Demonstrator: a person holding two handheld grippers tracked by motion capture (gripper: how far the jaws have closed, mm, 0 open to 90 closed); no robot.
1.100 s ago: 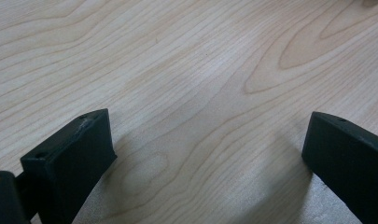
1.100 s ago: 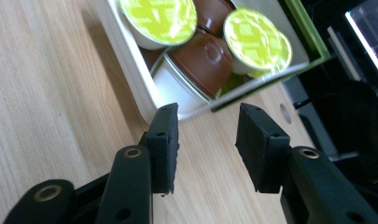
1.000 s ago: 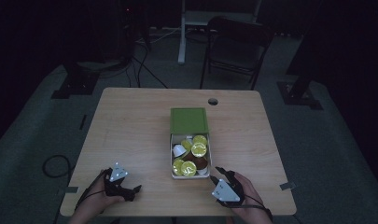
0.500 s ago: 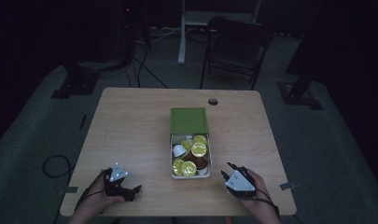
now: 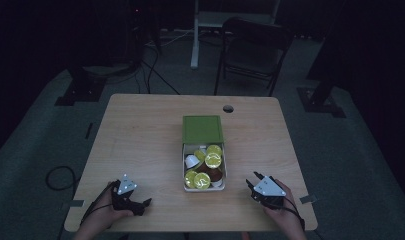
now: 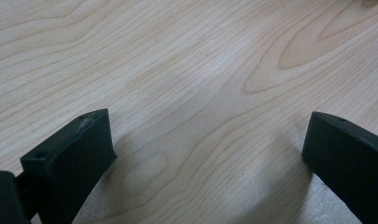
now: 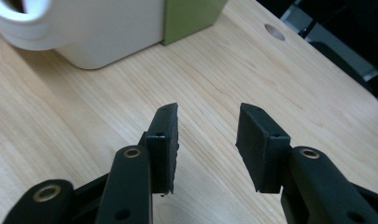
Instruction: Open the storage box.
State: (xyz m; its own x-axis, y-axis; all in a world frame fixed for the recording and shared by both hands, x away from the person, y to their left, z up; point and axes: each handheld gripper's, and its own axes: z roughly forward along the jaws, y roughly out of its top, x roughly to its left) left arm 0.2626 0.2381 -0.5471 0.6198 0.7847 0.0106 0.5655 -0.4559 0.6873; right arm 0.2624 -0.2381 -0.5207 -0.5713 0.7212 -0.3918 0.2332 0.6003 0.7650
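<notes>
Wooden table point(image 5: 140, 150) takes up the middle of the high view; I see its grain close under both gripper cameras. At frame centre sits the white box point(image 5: 203, 186) with its green lid point(image 5: 203, 130) lying just above it, toward the far edge. Inside the box: coffee pods point(image 5: 213, 160), mostly yellow-green tops, one white, one brown, packed touching each other. In the right gripper view the box's white wall point(image 7: 107, 32) fills the upper left, green lid edge beside it. My left gripper point(image 5: 149, 202) rests at lower left of the high view, well apart from the box, jaws wide apart over bare wood. My right gripper point(image 5: 252, 180) sits lower right, near the box, jaws partly apart, nothing between them.
</notes>
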